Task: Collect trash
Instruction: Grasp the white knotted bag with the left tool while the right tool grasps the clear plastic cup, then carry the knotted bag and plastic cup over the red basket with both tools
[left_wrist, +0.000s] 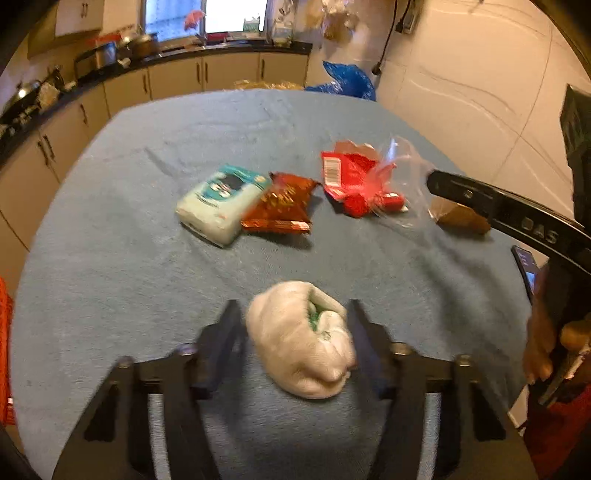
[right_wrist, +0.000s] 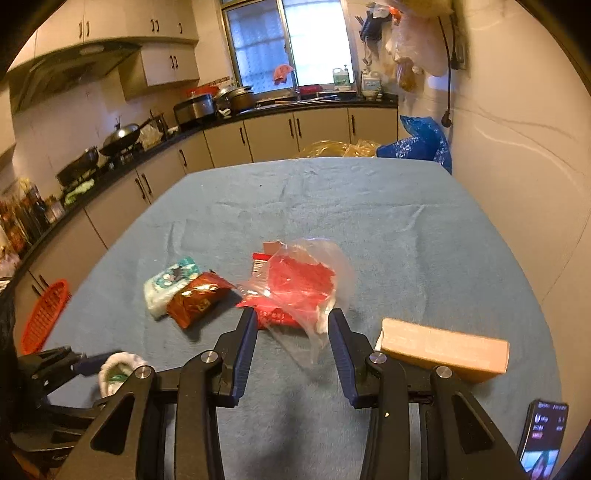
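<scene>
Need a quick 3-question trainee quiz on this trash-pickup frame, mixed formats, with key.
1. True or false: the white crumpled wad lies between the left gripper fingers.
2. What lies directly ahead of the right gripper? A) tissue pack B) clear plastic bag over a red wrapper C) cardboard box
3. Fill in: the table wears a ____ cloth.

Key: 1 true; 2 B; 3 blue.
</scene>
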